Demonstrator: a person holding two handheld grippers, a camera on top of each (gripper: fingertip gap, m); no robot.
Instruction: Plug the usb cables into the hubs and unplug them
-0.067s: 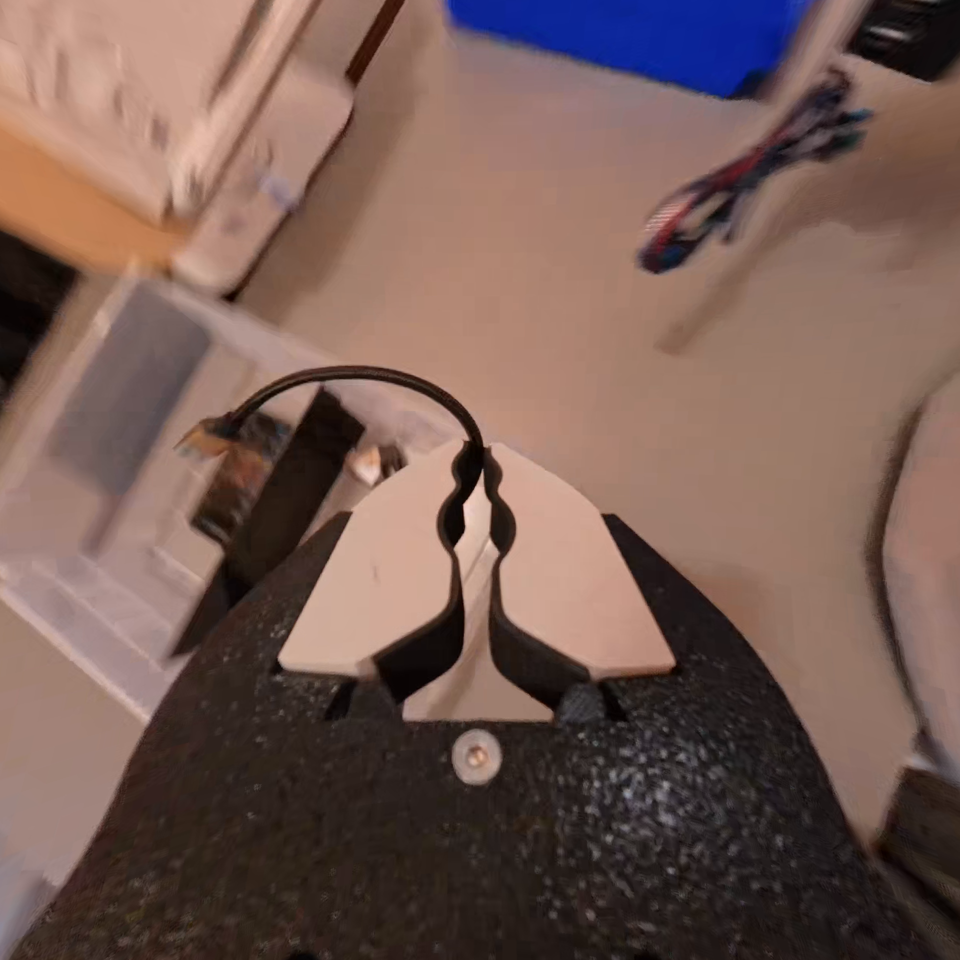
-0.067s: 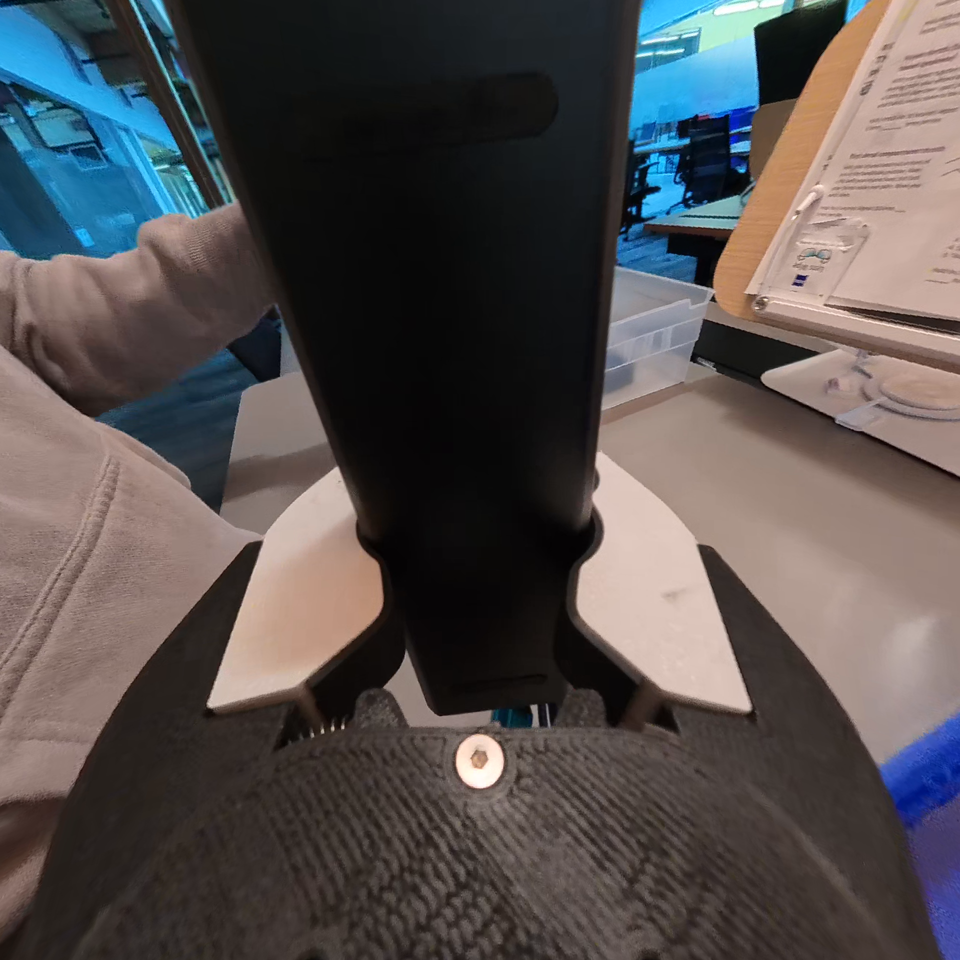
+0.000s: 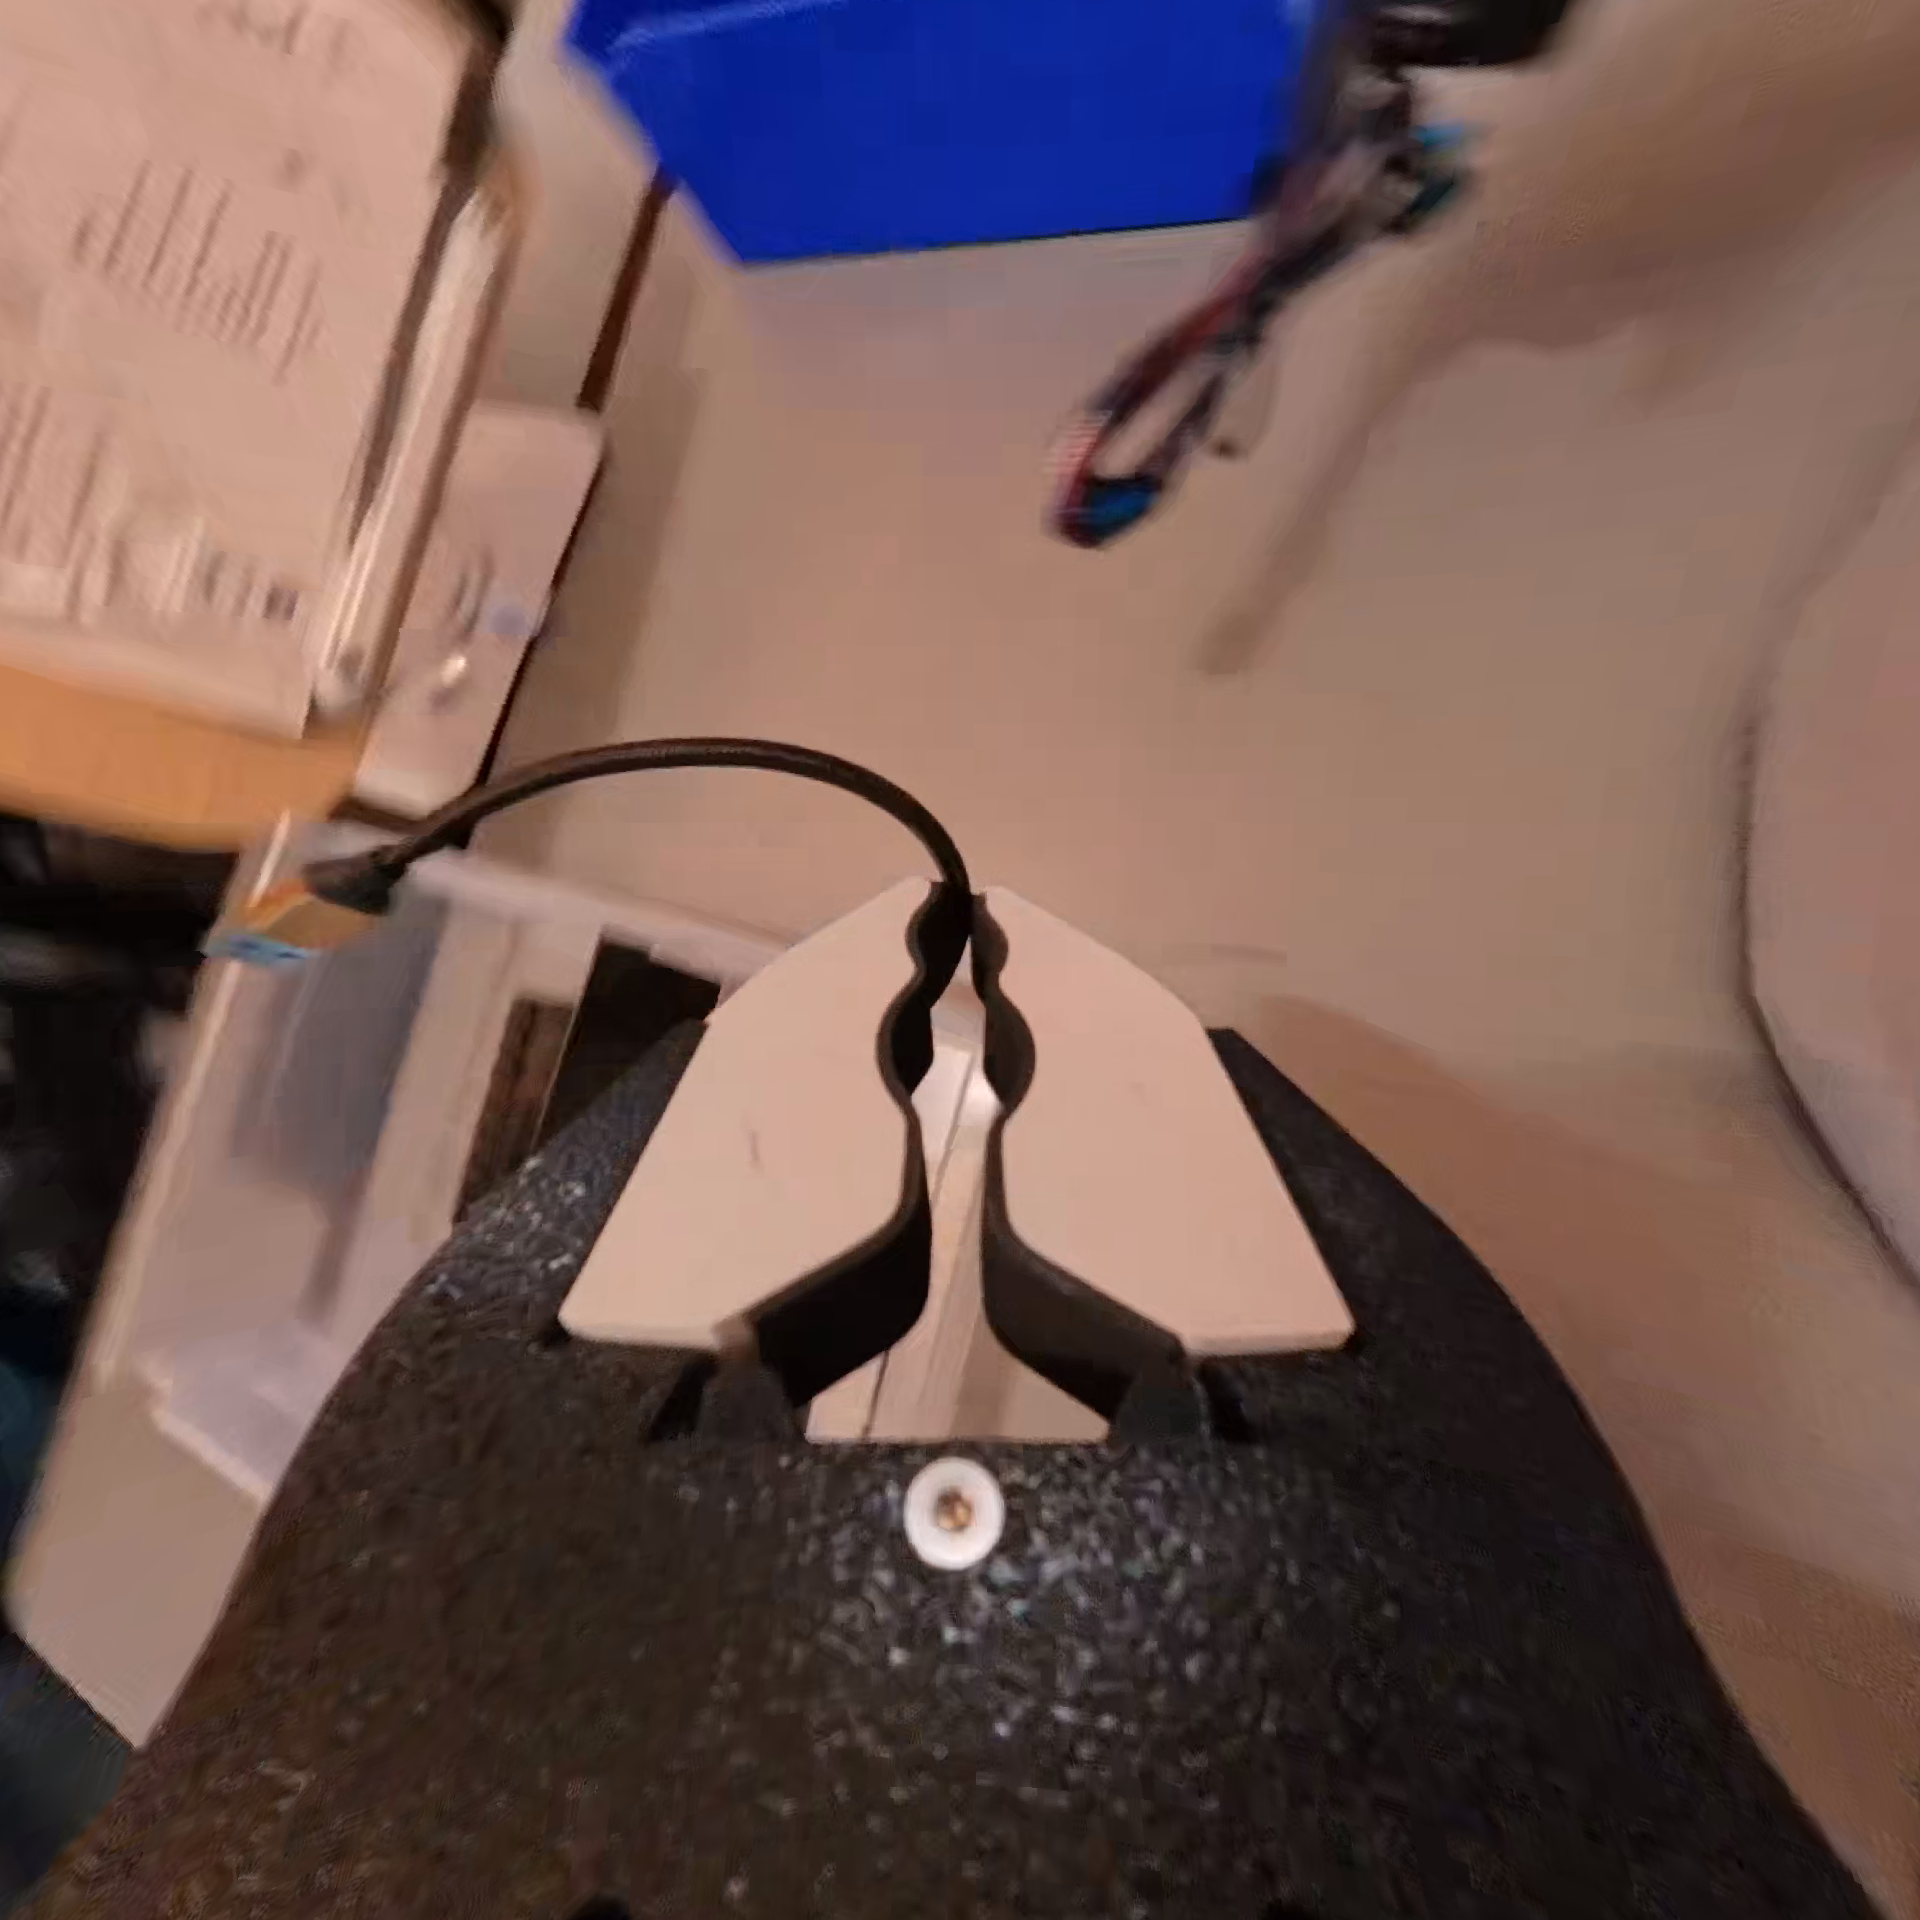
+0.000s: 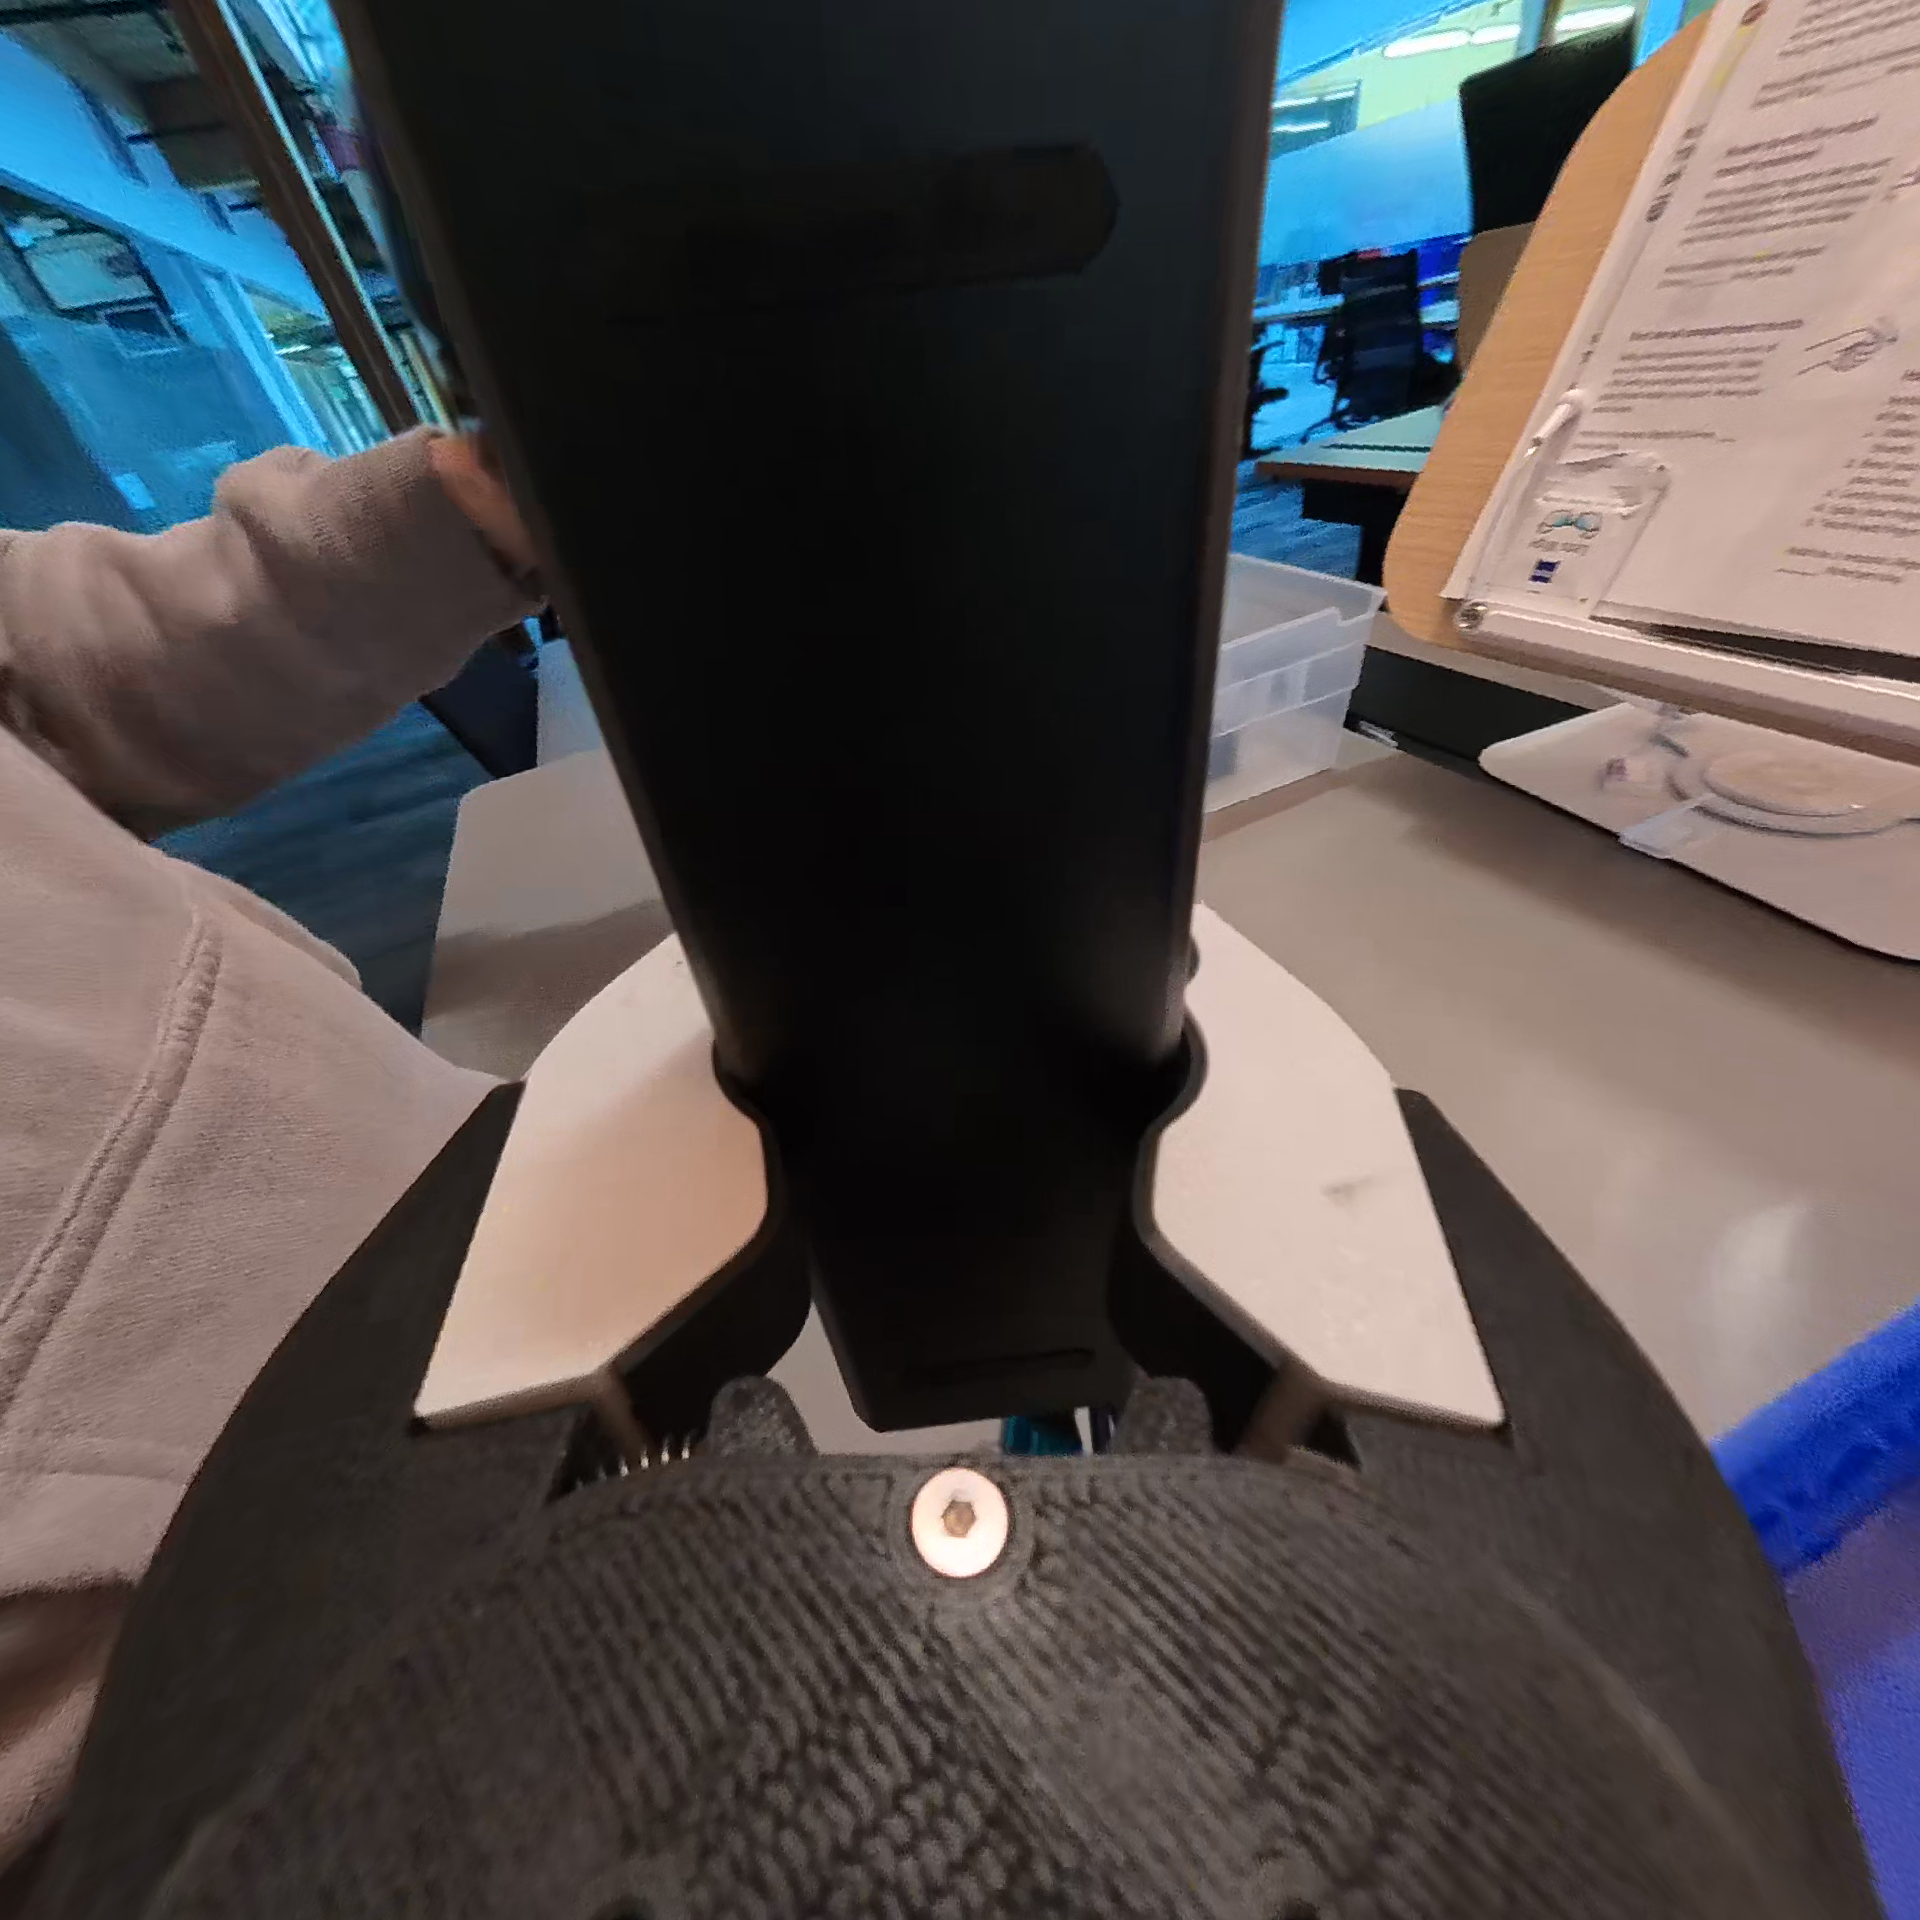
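Beige table [image 3: 935,540] — cable bundle [image 3: 1174,416], blue bin [image 3: 935,114]

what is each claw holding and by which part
Left claw pinches the black usb cable by its cord, plug dangling free. Right claw clamps the black hub near its lower end.

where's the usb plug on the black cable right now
In the left wrist view the usb plug hangs in the air at far left, its black cable arching back to the left hand-held gripper.

Left gripper [image 3: 956,909]: fingers pinched together at the tips, clamping a thin black cable [image 3: 727,753]. Right gripper [image 4: 956,1049]: fingers spread wide, gripping a broad black hub [image 4: 883,623]. Beige sleeve [image 4: 208,623] reaches forward at left.
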